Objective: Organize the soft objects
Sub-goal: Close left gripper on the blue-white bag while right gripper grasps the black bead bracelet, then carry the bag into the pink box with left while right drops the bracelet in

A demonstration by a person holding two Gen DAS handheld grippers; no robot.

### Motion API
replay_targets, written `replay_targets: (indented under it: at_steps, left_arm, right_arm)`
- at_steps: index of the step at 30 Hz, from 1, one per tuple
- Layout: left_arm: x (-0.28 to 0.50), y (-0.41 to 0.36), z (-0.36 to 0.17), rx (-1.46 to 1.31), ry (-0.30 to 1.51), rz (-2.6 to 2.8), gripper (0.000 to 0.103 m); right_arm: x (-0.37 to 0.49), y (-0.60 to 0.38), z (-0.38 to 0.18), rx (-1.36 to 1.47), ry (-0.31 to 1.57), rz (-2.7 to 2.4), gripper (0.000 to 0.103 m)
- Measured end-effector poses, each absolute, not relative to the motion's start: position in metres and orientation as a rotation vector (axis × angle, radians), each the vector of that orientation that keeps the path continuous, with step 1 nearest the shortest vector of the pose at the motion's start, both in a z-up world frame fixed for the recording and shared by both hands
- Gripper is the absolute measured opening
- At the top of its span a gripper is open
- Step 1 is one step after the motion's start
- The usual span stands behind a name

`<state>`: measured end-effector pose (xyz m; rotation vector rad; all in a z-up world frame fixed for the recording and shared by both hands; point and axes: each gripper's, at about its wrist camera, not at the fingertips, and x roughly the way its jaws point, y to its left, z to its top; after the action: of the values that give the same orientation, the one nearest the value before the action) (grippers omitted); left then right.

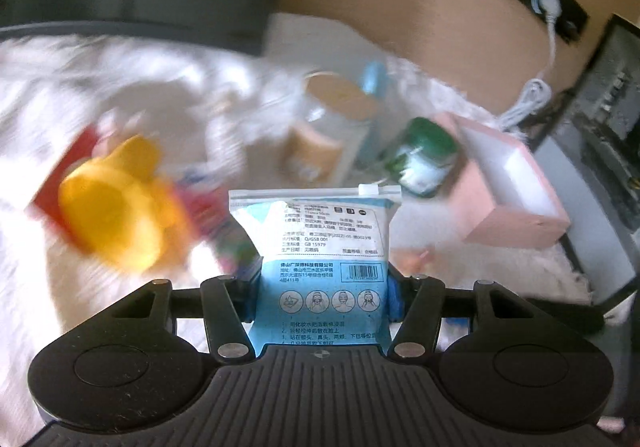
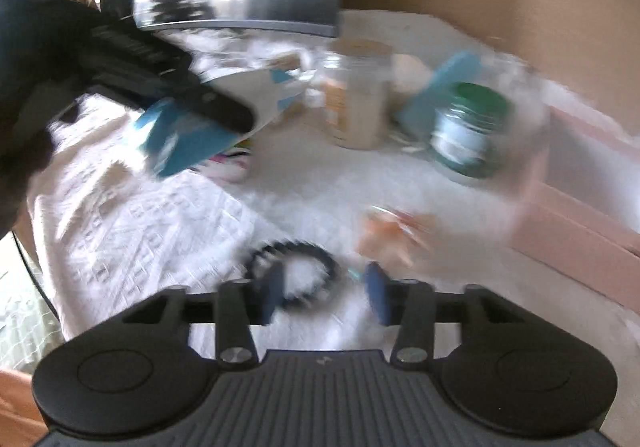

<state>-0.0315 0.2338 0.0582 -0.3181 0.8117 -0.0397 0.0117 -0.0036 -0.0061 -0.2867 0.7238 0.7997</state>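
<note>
We see the left gripper (image 1: 322, 297) clamped on a blue-and-white pouch (image 1: 320, 243), blue pads pressing its lower sides; the pouch stands upright in the jaws, long axis running away from us, zip-seal end farthest. From the right wrist view the same pouch (image 2: 224, 115) hangs tilted above the white fluffy cover (image 2: 320, 175), at far left. Clutter lies beyond it: a yellow plush toy (image 1: 116, 207) on red packaging at left, a clear jar (image 1: 320, 127) with a tan lid in the middle, a green-lidded jar (image 1: 424, 155) to its right, and an open pink box (image 1: 516, 191) at far right. A white cable (image 1: 528, 95) trails down the tan wall behind. The right gripper (image 2: 326, 297) has its jaws partly apart; nothing is pressed between the pads. A black ring (image 2: 308, 267), like a coiled hair tie, lies on the cover just beyond them, its left side behind the left pad. A blurred peach item (image 2: 396, 231) sits just beyond the right fingertip. Both views are motion-smeared, so finer detail is unreadable.
</note>
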Motion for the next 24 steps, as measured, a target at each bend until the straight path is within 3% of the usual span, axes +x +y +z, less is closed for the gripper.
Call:
replay_targets:
  at_steps: [9,11,12,24]
  left_arm:
    - [-0.070,0.247,0.038,-0.412,0.865,-0.019,0.060]
    - [-0.068,0.243,0.036,-0.403,0.871,-0.033,0.060]
    - [-0.068,0.242,0.036,-0.399,0.872,-0.041,0.060]
    - [-0.034,0.182,0.052,-0.298,0.878,-0.279,0.060]
  right_arm:
    - [0.031,0.015,-0.021,-0.348,0.774,0.860,0.038]
    - [0.031,0.015,-0.020,-0.350,0.783,0.851,0.022]
    - [0.029,0.014,-0.019,-0.358,0.784,0.848,0.008]
    - [0.004,-0.079,0.039,-0.297,0.721,0.675,0.008]
